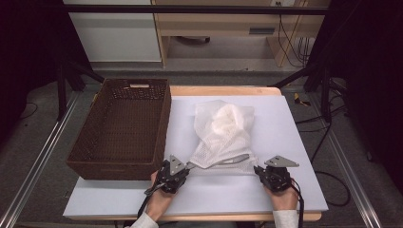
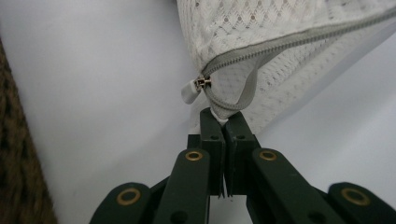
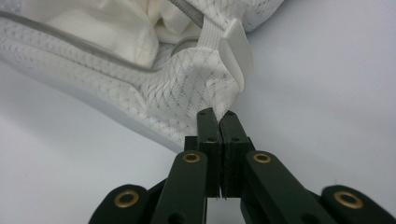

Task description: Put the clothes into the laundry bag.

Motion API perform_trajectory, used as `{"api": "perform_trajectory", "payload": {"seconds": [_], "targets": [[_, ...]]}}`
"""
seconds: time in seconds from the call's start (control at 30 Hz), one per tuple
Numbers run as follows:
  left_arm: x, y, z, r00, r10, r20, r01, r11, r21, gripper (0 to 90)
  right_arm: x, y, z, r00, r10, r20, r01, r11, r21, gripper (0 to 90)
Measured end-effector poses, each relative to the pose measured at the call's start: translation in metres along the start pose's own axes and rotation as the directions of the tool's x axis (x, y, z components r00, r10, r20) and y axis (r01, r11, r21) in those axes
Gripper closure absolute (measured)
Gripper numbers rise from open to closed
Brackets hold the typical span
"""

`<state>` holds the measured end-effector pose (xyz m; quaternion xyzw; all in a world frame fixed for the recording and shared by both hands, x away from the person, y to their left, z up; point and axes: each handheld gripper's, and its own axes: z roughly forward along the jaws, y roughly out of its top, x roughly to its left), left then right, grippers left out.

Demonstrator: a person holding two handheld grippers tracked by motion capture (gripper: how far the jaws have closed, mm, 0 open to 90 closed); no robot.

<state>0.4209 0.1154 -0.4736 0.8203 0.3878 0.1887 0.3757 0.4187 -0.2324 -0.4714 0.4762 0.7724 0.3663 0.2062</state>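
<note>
Mesh bag: the white mesh laundry bag (image 1: 222, 133) lies on the pale table sheet (image 1: 285, 137), about mid-table, its zipped edge turned toward me and something white bundled inside.

My left gripper: I hold my left gripper (image 2: 221, 116) at the bag's near left corner; its jaws are clamped together on the corner fabric just below the zip end. In the high view it sits at (image 1: 186, 166).

Zip: the grey zipper (image 2: 289, 39) runs along the bag's edge away from my left jaws, and its small white pull tab (image 2: 190, 90) hangs just beside them, not pinched.

My right gripper: I hold my right gripper (image 3: 217, 113) at the near right corner, jaws pressed tight on a fold of mesh. In the high view it sits at (image 1: 257, 168).

White tab: a flat white tab (image 3: 237, 49) on the bag stands just beyond my right jaws.

Basket: the brown wicker basket (image 1: 161, 118) stands to the left of the bag, on the table's left side, close to my left gripper.
</note>
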Motion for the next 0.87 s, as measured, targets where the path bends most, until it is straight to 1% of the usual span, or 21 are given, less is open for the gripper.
{"api": "perform_trajectory", "payload": {"seconds": [0.03,0.07,0.13,0.17,0.2,0.23,0.27,0.3,0.33,0.37,0.4,0.43,0.47,0.53,0.57,0.63,0.67,0.7,0.73,0.8,0.87], "targets": [[0.0,-0.003,-0.005,0.9999,-0.003,0.016,0.002,1.0,0.005,87.3,0.002,-0.002,-0.003,0.9998,0.01,-0.016,-0.01,0.9999,0.012,89.5],[0.001,-0.006,-0.009,0.9992,-0.014,0.039,0.014,0.9999,0.008,87.2,0.004,-0.005,-0.006,0.9996,0.0,-0.027,0.001,0.9999,0.017,89.4],[0.0,-0.012,-0.014,0.999,-0.011,0.043,0.011,0.9999,0.003,86.8,0.007,-0.011,-0.009,0.9991,0.0,-0.043,0.001,0.9992,0.041,88.4],[0.0,-0.014,-0.015,0.9989,-0.013,0.045,0.013,0.9999,-0.003,86.2,0.008,-0.014,-0.01,0.999,-0.008,-0.045,0.01,0.9989,0.045,84.7],[0.001,-0.016,-0.015,0.9985,-0.018,0.052,0.019,0.9997,-0.015,84.8,0.009,-0.016,-0.011,0.9991,-0.01,-0.04,0.011,0.9991,0.041,77.7],[0.002,-0.016,-0.015,0.9987,-0.009,0.05,0.01,0.9998,-0.015,79.5,0.009,-0.017,-0.011,0.9993,-0.008,-0.036,0.01,0.9993,0.036,72.8],[0.002,-0.015,-0.015,0.9992,-0.008,0.039,0.009,0.9998,-0.018,72.4,0.008,-0.016,-0.012,0.999,-0.013,-0.043,0.013,0.9999,0.011,65.7],[0.004,-0.015,-0.017,0.9988,-0.013,0.048,0.015,0.9993,-0.035,66.2,0.007,-0.015,-0.013,0.9993,-0.005,-0.036,0.004,0.9998,-0.021,59.9],[0.005,-0.014,-0.019,0.9972,-0.016,0.073,0.02,0.9982,-0.057,60.0,0.006,-0.014,-0.016,0.9994,0.001,-0.035,-0.003,0.9983,-0.058,56.9],[0.005,-0.014,-0.021,0.9961,-0.021,0.086,0.027,0.9972,-0.069,53.7,0.005,-0.012,-0.018,0.9992,-0.004,-0.039,0.0,0.9963,-0.086,52.3],[0.004,-0.013,-0.025,0.9965,-0.019,0.081,0.026,0.9956,-0.091,49.5,0.005,-0.011,-0.019,0.9992,0.0,-0.04,-0.004,0.995,-0.1,48.3],[0.004,-0.013,-0.028,0.9972,-0.014,0.074,0.021,0.9942,-0.106,45.5,0.005,-0.009,-0.021,0.9996,0.001,-0.03,-0.004,0.9924,-0.123,44.5],[0.003,-0.013,-0.03,0.9966,-0.013,0.081,0.022,0.993,-0.116,42.4,0.003,-0.009,-0.022,0.9996,0.0,-0.03,-0.004,0.9905,-0.138,41.0],[0.003,-0.012,-0.034,0.9948,-0.017,0.1,0.031,0.9898,-0.139,39.7,0.002,-0.006,-0.023,0.9994,0.011,-0.034,-0.016,0.9855,-0.169,34.9],[0.003,-0.011,-0.036,0.995,-0.017,0.098,0.031,0.9883,-0.149,37.7,0.0,-0.005,-0.025,0.9996,0.007,-0.026,-0.012,0.9833,-0.182,32.7],[0.002,-0.009,-0.039,0.9938,-0.011,0.11,0.029,0.9865,-0.161,35.6,-0.004,-0.001,-0.027,0.9998,0.019,-0.003,-0.02,0.9793,-0.202,26.3],[0.001,-0.008,-0.041,0.9942,-0.005,0.107,0.023,0.9859,-0.166,34.8,-0.006,0.001,-0.029,0.9994,0.032,0.012,-0.028,0.976,-0.216,24.0],[0.0,-0.007,-0.042,0.9946,-0.002,0.103,0.02,0.9849,-0.172,33.7,-0.008,0.004,-0.031,0.9986,0.049,0.017,-0.044,0.9715,-0.233,23.3],[0.0,-0.007,-0.043,0.9941,0.005,0.109,0.014,0.9843,-0.176,33.3,-0.011,0.007,-0.032,0.998,0.06,0.017,-0.054,0.966,-0.253,22.8],[0.0,-0.007,-0.043,0.9943,0.012,0.105,0.006,0.9847,-0.174,31.6,-0.013,0.012,-0.035,0.997,0.076,0.016,-0.069,0.9582,-0.278,20.6],[0.0,-0.007,-0.043,0.9948,0.026,0.098,-0.01,0.9855,-0.169,30.9,-0.013,0.015,-0.038,0.9969,0.073,0.028,-0.062,0.9567,-0.284,19.7]]}}
